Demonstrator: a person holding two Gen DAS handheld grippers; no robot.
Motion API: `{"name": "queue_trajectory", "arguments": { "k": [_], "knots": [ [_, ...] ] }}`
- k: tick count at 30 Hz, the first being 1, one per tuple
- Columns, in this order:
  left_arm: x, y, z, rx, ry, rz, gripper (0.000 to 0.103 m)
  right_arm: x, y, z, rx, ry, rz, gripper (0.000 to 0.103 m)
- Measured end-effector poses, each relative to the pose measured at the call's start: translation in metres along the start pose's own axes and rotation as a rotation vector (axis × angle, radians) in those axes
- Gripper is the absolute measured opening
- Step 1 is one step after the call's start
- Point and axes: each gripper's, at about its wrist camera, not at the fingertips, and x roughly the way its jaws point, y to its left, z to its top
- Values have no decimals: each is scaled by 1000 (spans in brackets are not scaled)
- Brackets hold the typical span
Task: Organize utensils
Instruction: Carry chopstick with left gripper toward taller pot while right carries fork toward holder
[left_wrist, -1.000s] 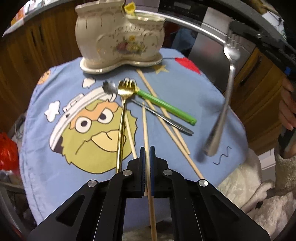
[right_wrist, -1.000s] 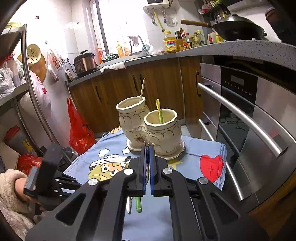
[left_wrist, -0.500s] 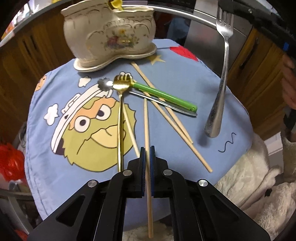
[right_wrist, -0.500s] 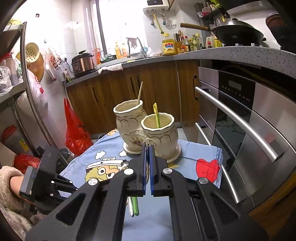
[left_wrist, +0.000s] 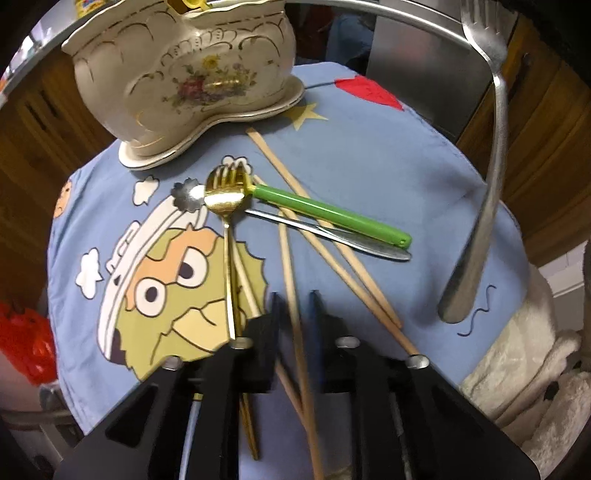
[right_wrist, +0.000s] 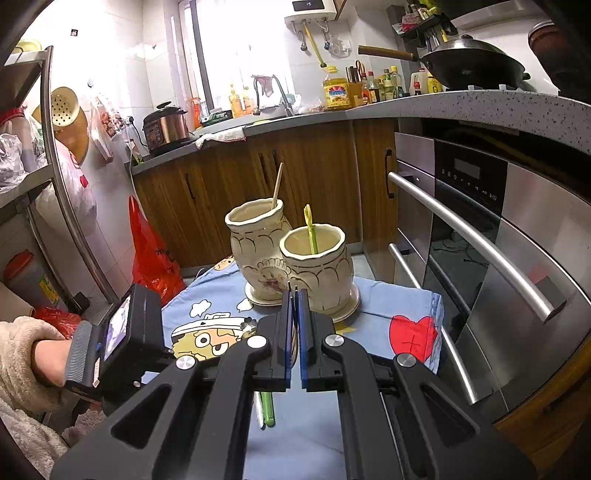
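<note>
My left gripper (left_wrist: 293, 299) is open, its jaws parted on either side of a wooden chopstick (left_wrist: 291, 280) that lies on the blue cartoon cloth (left_wrist: 388, 155). A gold fork (left_wrist: 226, 206), a green-handled utensil (left_wrist: 332, 214), a steel knife (left_wrist: 332, 234) and more chopsticks (left_wrist: 332, 251) lie on the cloth. My right gripper (right_wrist: 294, 299) is shut on a silver fork (left_wrist: 487, 192), which hangs handle-down at the right of the left wrist view. The cream twin-cup ceramic holder (right_wrist: 291, 258) stands at the back, with a chopstick (right_wrist: 277, 184) and a yellow-green utensil (right_wrist: 310, 232) in it.
A steel oven with bar handles (right_wrist: 480, 236) stands right of the small table. Wooden cabinets (right_wrist: 295, 166) are behind. A red bag (right_wrist: 151, 251) lies on the floor at left. The person's hand in a fluffy sleeve (right_wrist: 33, 365) holds the left gripper.
The left gripper's jaws have opened from shut around the chopstick. The left gripper moved closer to the holder. The right gripper with the silver fork rose slightly.
</note>
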Motion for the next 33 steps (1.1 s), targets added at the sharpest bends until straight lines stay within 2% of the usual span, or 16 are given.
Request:
{"name": "queue_trajectory", "arguments": {
  "k": [4,10,14,19,25,30,33],
  "knots": [
    [-3,5,-5,-11,-12,-29,5,-2,0,5,-7,-14,-3,3],
    [-29,17,-22,-39,-75,-62,5,1,-1,19,-19,-35,-29,3],
    [-54,26,-21,-58,-175,-61,5,4,2,31,-41,-59,-63,3],
    [-107,46,-7,-80,-466,-77,5,9,5,55,-65,-104,-117,3],
    [-149,83,42,-148,-777,-55,5,12,13,100,-110,-194,-203,3],
    [-156,105,92,-217,-964,-12,5,29,9,135,-109,-256,-292,3],
    [-151,110,112,-241,-1065,21,5,42,2,144,-98,-264,-320,3]
  ]
}}
